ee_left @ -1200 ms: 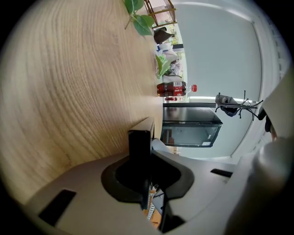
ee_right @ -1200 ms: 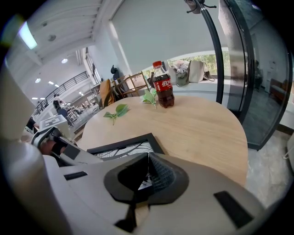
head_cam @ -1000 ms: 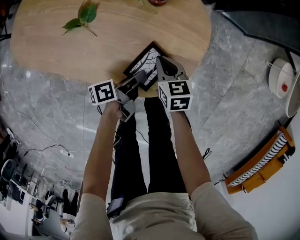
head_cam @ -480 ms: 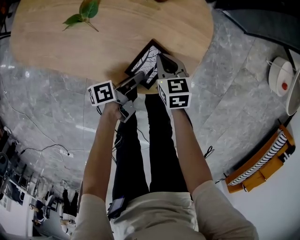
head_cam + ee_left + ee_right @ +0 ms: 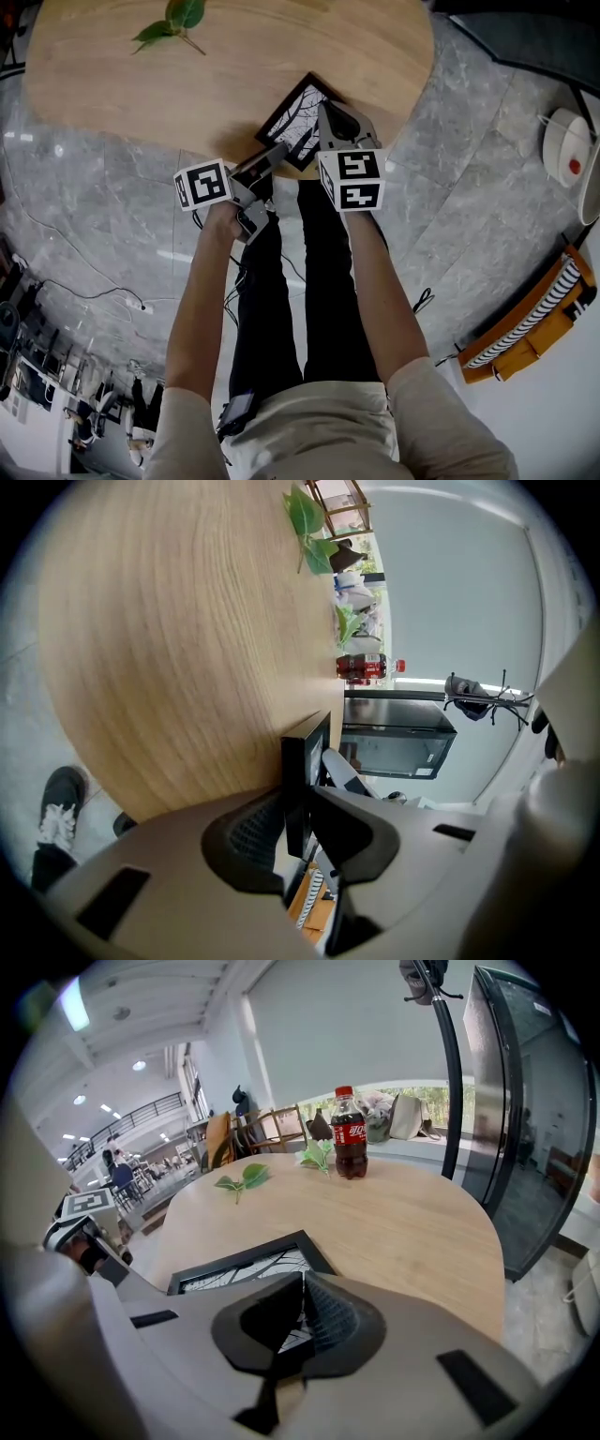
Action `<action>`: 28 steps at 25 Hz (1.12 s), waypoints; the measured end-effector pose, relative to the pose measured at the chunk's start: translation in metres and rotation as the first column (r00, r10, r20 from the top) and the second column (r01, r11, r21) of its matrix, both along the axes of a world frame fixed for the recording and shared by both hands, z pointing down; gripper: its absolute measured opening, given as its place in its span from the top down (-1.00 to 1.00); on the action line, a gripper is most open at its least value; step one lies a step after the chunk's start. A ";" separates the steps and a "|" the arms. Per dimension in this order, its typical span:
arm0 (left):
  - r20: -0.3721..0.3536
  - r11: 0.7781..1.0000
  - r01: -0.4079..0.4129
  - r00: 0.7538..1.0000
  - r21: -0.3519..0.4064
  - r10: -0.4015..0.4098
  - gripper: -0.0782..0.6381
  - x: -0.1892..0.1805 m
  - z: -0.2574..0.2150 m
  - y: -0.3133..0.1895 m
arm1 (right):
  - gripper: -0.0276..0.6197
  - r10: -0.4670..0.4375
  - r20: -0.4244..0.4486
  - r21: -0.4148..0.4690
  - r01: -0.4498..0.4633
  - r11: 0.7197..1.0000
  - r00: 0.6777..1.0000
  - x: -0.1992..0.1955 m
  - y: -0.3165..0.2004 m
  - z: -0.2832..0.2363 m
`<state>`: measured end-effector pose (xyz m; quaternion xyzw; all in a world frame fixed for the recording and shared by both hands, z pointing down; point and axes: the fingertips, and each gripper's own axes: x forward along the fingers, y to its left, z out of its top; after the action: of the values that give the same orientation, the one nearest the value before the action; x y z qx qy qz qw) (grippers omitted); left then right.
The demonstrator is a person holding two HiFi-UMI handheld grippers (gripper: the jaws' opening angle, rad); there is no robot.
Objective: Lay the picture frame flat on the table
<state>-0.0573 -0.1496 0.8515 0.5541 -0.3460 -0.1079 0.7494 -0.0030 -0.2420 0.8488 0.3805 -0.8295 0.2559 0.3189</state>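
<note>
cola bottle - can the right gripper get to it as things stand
Probably not at once: bare table lies between the right gripper and the cola bottle, nothing blocking, but the bottle stands at the far edge and the jaws are together.

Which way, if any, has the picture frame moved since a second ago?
No. The picture frame keeps its spacing from the leaf sprig in the head view; only the camera drifted.

The picture frame point(image 5: 298, 120) sits on the tabletop point(image 5: 225, 84) at the edge nearest you. Your left gripper point(image 5: 272, 157) is at the frame's near left corner with that edge between its jaws, and your right gripper point(image 5: 333, 122) is over the frame's right side. Well beyond the frame, the leaf sprig point(image 5: 173, 23) lies far left, with the bottle point(image 5: 351, 1134) standing to its right.
</note>
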 end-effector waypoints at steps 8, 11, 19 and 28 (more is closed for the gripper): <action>0.059 1.000 -0.025 0.998 -0.008 0.026 0.57 -0.011 0.004 0.011 | 0.81 0.011 -0.021 0.022 -0.010 1.000 1.000 -0.001 0.002 0.000; 0.034 1.000 0.000 0.999 -0.011 0.000 0.57 -0.012 0.001 0.013 | 0.81 0.017 -0.019 0.026 -0.016 1.000 1.000 -0.001 0.003 -0.002; 0.077 0.999 -0.042 0.996 0.022 0.040 0.57 -0.014 -0.003 0.022 | 0.81 0.043 -0.017 0.037 -0.042 0.998 0.999 0.003 0.007 -0.003; 0.240 0.962 -0.251 0.945 0.104 0.220 0.57 -0.001 -0.018 0.018 | 0.81 0.107 -0.026 -0.011 -0.107 0.994 0.994 0.021 0.038 -0.009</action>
<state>-0.0583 -0.1317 0.8336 0.6490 -0.3522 0.0234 0.6740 0.0182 -0.2043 0.8400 0.4259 -0.8021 0.2728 0.3175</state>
